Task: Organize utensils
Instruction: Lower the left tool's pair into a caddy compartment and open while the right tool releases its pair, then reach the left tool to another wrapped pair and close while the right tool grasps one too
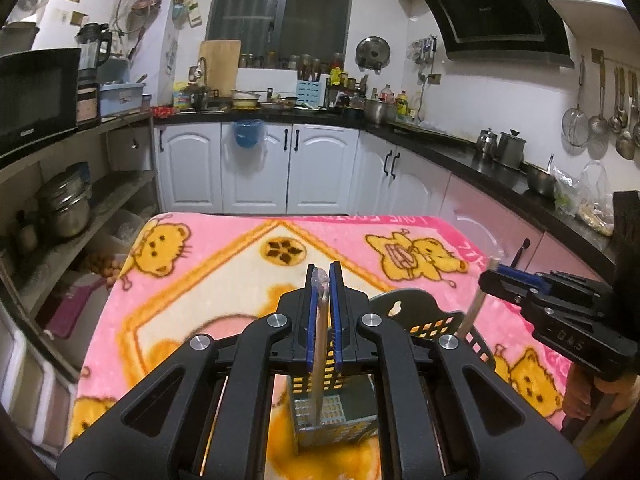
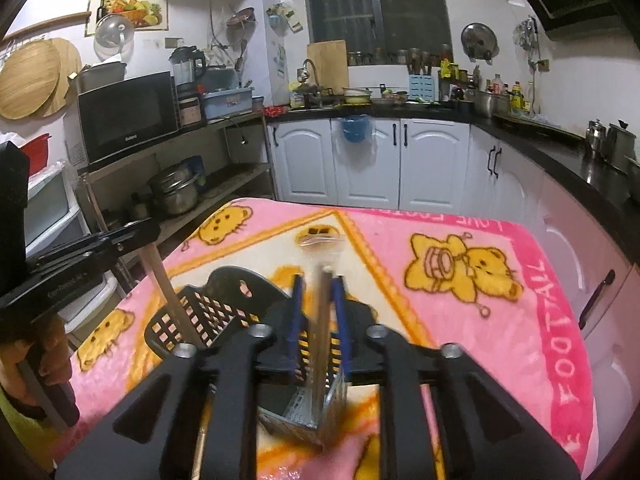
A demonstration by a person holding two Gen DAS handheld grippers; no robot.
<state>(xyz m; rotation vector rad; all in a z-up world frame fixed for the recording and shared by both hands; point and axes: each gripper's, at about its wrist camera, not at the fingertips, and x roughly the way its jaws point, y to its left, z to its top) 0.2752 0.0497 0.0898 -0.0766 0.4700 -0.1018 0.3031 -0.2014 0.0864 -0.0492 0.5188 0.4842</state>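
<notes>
A black perforated utensil holder point(image 1: 416, 300) point(image 2: 224, 280) stands on the pink bear-print blanket point(image 1: 208, 264) point(image 2: 460, 320). My left gripper point(image 1: 323, 270) is shut on an upright wooden stick point(image 1: 319, 344) with clear wrap at its top; the stick's lower end reaches down into the holder. In the right wrist view the left gripper point(image 2: 146, 234) and its stick point(image 2: 170, 304) show at the left. My right gripper point(image 2: 319, 280) has its jaws apart, with a blurred wooden stick point(image 2: 320, 332) loose between them above the holder. The right gripper point(image 1: 491, 276) also shows at the right in the left wrist view.
White cabinets point(image 1: 256, 168) and a dark counter point(image 1: 492, 168) with pots run behind and to the right of the table. A shelf with a microwave point(image 2: 124, 116) and steel pots point(image 2: 176, 192) stands on the left. A hand point(image 2: 48, 360) holds the left gripper's handle.
</notes>
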